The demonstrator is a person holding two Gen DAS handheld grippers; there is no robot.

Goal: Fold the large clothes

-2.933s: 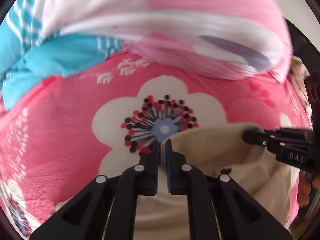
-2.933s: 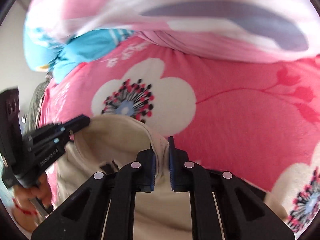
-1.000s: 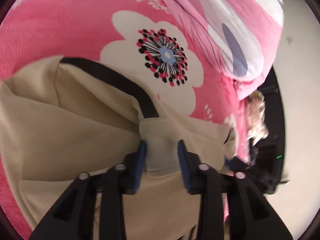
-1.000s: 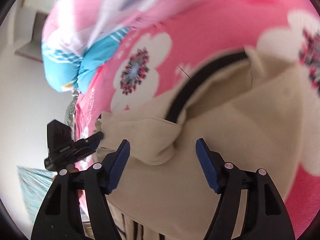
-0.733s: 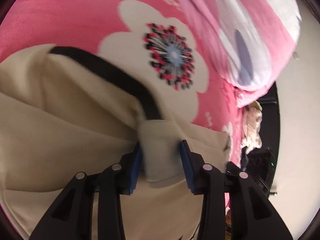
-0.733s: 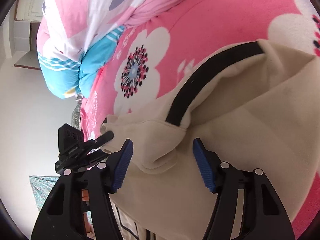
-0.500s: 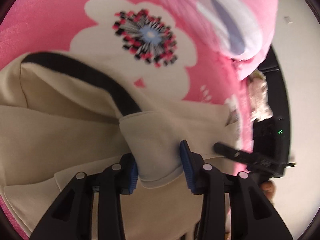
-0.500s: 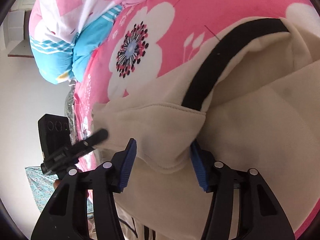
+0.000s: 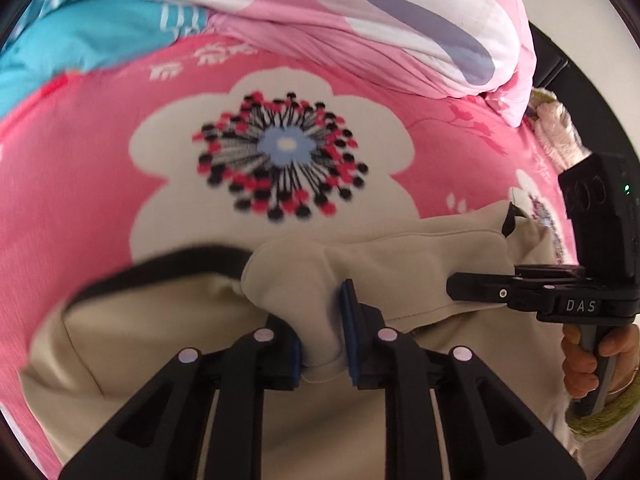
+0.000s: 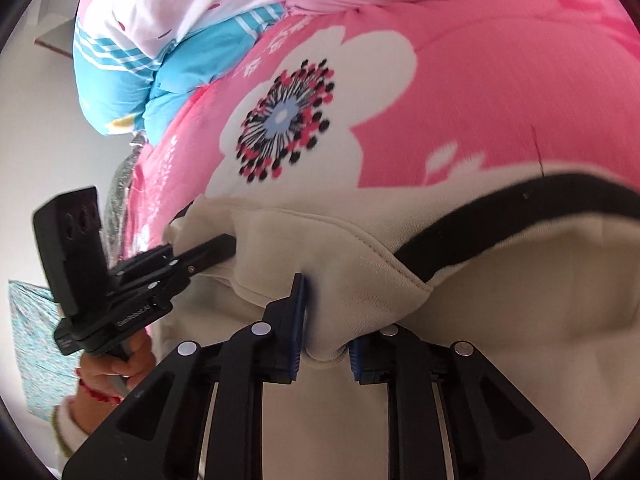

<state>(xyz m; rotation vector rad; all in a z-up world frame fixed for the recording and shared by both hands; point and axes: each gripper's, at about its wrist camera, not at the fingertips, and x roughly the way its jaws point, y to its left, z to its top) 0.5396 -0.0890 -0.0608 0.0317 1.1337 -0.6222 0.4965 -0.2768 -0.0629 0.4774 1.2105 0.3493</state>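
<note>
A cream garment point(image 9: 400, 268) with a black trim band point(image 9: 168, 264) lies folded on a pink flowered bedspread point(image 9: 80, 168). My left gripper point(image 9: 322, 332) is shut on a bunched fold of its near edge. My right gripper point(image 10: 324, 336) is shut on another thick fold of the same garment point(image 10: 520, 280), beside the black trim point(image 10: 500, 212). Each gripper shows in the other's view: the right one point(image 9: 472, 286) at the garment's right end, the left one point(image 10: 224, 246) at its left end.
A pink and white quilt point(image 9: 400, 20) and a blue striped pillow point(image 9: 80, 36) are piled at the far side of the bed. A white wall point(image 10: 32, 120) lies to the left of the bed. A dark frame point(image 9: 552, 60) stands at the right.
Both grippers let go of the garment's top edge, opened, then closed again on thicker folds near the black trim. Both views swung back towards the quilt.
</note>
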